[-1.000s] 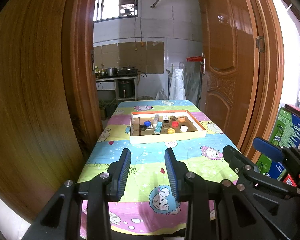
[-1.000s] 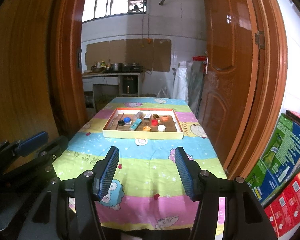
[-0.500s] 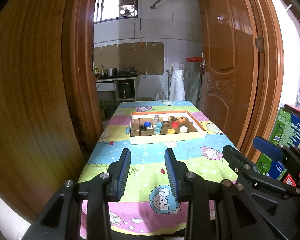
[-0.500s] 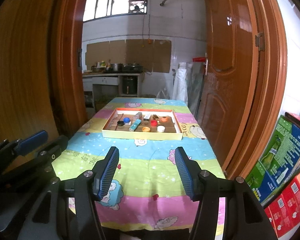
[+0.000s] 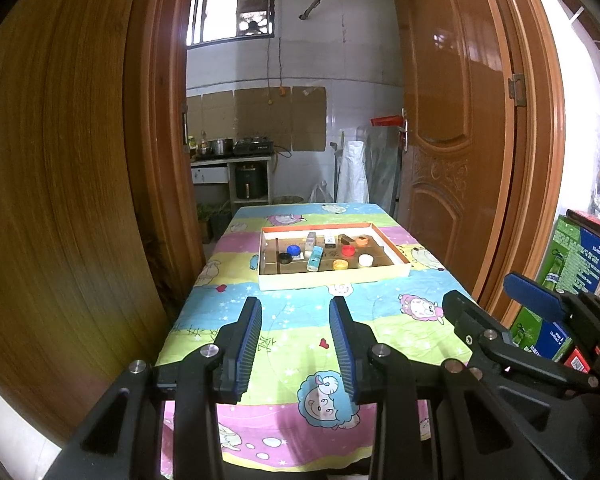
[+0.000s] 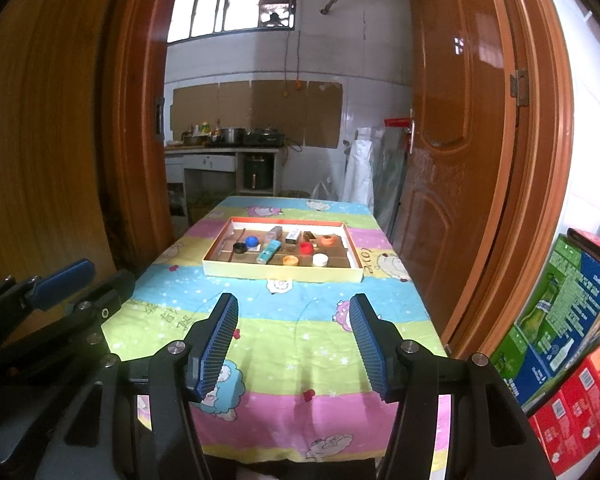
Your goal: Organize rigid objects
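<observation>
Cartoon-print tabletop (image 6: 300, 320) fills the doorway; nearest, left gripper (image 5: 295, 342) and right gripper (image 6: 293, 338) hover with jaws apart, empty. Farther off, the tray (image 6: 284, 274) holds caps and a tube (image 6: 269, 251) — light, stiff, likely slick; pinch across the sides.

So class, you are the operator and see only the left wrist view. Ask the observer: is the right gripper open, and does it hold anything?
Observer: The right gripper is open, with nothing between its pads.
Operator: Where is it pointing?
Observer: It is over the near end of the tablecloth and aimed at the tray, which is well ahead of it.
Operator: What does that gripper hide at my right edge?
Observer: Red cartons are stacked below the green carton.
</observation>
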Available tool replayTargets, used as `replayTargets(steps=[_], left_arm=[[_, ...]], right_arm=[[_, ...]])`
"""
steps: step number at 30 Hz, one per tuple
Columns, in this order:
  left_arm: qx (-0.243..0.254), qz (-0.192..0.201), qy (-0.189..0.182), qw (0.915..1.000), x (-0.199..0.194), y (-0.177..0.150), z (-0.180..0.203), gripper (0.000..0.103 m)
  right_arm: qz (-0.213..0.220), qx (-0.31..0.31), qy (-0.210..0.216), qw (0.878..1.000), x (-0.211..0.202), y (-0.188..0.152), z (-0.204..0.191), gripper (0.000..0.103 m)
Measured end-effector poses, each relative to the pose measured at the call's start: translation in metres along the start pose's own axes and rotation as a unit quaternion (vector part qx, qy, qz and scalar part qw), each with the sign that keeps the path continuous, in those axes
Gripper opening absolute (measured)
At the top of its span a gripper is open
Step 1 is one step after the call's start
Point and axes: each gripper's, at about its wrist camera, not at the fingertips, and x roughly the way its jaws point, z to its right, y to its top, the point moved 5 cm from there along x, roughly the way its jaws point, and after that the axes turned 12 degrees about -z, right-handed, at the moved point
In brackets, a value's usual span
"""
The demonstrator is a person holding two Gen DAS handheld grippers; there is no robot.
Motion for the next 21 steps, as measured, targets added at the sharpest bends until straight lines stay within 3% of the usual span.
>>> replayTargets(steps=[21], left_arm=[[0.001, 0.001, 0.000, 1.0000, 0.0001, -0.0006, 0.0003, 0.035]], right_arm=[[-0.001, -0.001, -0.002, 1.000, -0.0003, 0.0000, 0.0013, 0.060]])
